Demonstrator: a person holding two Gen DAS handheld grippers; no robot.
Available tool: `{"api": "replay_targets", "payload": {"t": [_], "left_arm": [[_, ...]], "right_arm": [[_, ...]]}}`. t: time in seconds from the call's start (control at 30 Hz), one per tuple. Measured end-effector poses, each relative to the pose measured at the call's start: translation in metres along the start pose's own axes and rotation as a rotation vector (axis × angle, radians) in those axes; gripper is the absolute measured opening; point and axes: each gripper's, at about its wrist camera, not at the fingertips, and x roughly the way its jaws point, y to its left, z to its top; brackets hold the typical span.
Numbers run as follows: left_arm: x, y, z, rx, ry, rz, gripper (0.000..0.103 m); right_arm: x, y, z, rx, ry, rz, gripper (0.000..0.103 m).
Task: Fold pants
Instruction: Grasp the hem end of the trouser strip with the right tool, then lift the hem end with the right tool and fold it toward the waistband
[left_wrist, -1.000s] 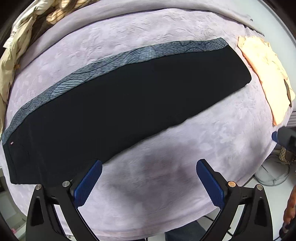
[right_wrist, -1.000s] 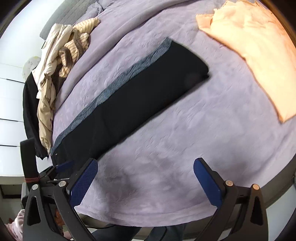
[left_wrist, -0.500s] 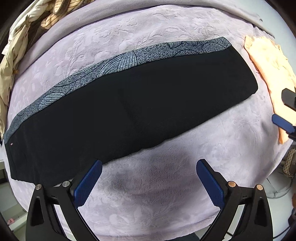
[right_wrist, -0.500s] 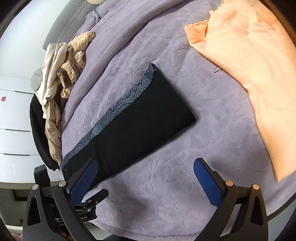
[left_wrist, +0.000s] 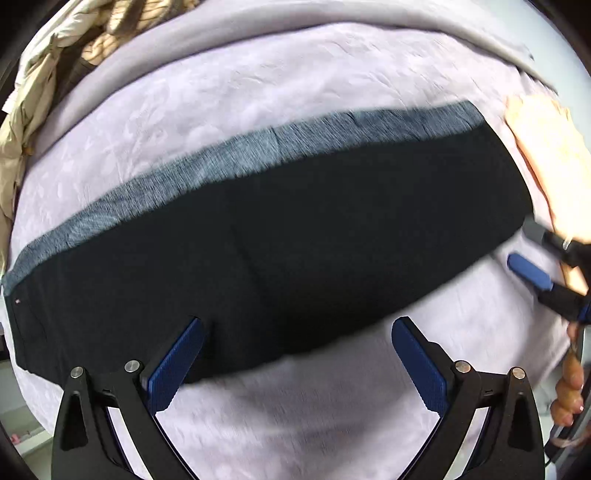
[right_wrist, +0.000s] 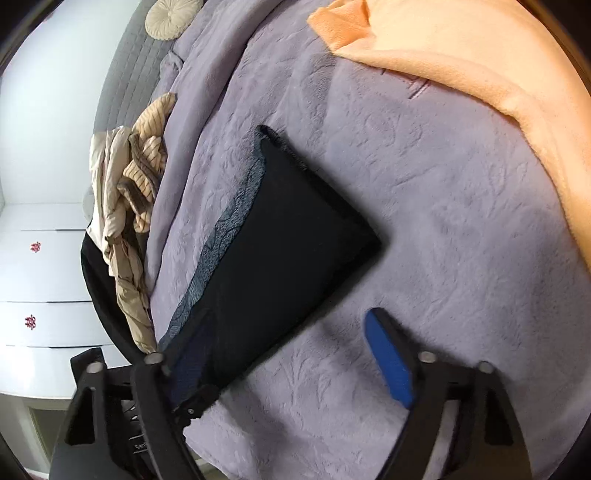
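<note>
Both my grippers dropped closer to the pants (left_wrist: 295, 240): left gripper (left_wrist: 295, 354) released wide, right gripper (right_wrist: 291, 354) closing over the hem, not clamped. Next: pinch, fold across.

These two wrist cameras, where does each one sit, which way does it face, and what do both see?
Left wrist: on the left hand-held gripper, facing down onto the black pants on the purple blanket; own open jaws and the right hand show.
Right wrist: on the right hand-held gripper, angled down at the pants' end; its jaws are closing with that end's corner between them.
Shared: pants, blanket, orange cloth, clothes pile.
</note>
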Motion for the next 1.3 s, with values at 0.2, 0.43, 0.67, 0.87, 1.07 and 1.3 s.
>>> {"api": "replay_targets", "payload": {"t": [0.2, 0.43, 0.67, 0.87, 1.07, 1.3], "left_arm": [[0.012, 0.012, 0.007, -0.042, 0.004, -0.012, 0.102], [0.003, 0.023, 0.006, -0.057, -0.047, -0.013, 0.097], [0.011, 0.054, 0.056, -0.158, -0.191, 0.091, 0.092], [0.058, 0.033, 0.063, -0.05, -0.227, 0.152, 0.092], [0.02, 0.057, 0.025, -0.059, -0.2, 0.059, 0.092], [0.003, 0.136, -0.046, -0.106, -0.157, 0.021, 0.092]], "right_arm": [[0.014, -0.012, 0.008, 0.031, -0.035, 0.116, 0.059], [0.05, 0.0, 0.023, 0.099, -0.035, 0.195, 0.027], [0.028, 0.044, 0.018, -0.051, -0.077, 0.249, 0.013], [0.027, 0.079, 0.011, -0.139, -0.082, 0.242, 0.013], [0.016, 0.127, -0.002, -0.232, -0.1, 0.204, 0.013], [0.028, 0.224, -0.059, -0.511, -0.104, 0.024, 0.013]]}}
